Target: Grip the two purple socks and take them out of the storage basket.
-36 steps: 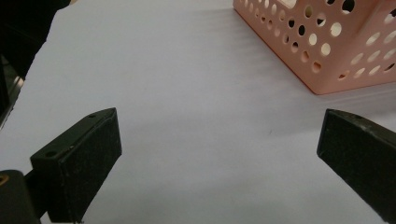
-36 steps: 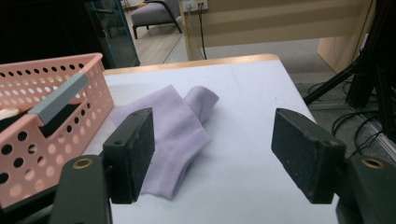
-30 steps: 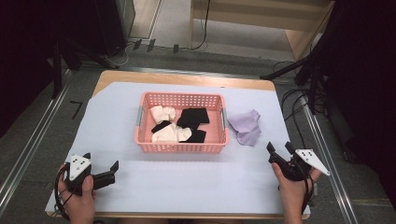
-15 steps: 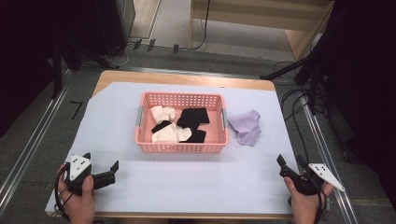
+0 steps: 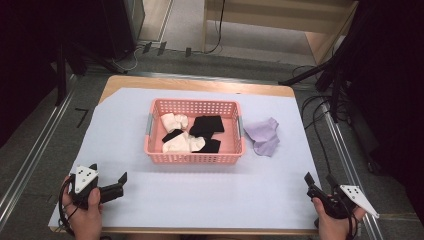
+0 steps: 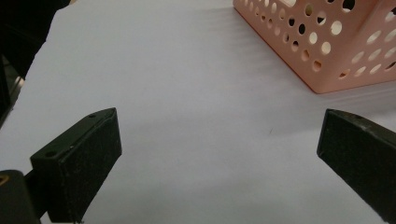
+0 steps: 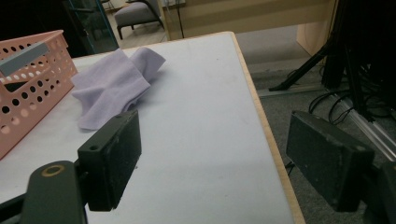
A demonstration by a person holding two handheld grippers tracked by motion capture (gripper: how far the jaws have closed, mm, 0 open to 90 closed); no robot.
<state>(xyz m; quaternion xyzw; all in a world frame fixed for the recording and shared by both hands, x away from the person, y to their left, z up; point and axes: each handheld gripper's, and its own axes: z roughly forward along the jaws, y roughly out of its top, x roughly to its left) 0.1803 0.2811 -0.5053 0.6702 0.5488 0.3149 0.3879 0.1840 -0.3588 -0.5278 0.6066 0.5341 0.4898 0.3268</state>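
Note:
A pink perforated basket (image 5: 155, 158) stands mid-table and holds white cloths (image 5: 179, 142) and black cloths (image 5: 207, 125). To its right lies a crumpled lilac cloth (image 5: 265, 135) on the table; the right gripper view has the lilac cloth (image 7: 112, 86) ahead of the jaws and the basket (image 7: 28, 88) at left. My left gripper (image 5: 109, 178) rests open at the near left corner, jaws wide and empty, with the basket's corner (image 6: 327, 51) ahead. My right gripper (image 5: 320, 182) is open and empty at the near right edge.
A pale sheet (image 5: 210, 200) covers the wooden table (image 5: 200, 84). The table's right edge (image 7: 266, 126) drops to a grey floor with black stand legs and cables (image 5: 330, 107). Metal rails (image 5: 30, 160) run along the left.
My right gripper has drawn back toward the near right corner of the table. The left gripper and the cloths have stayed put.

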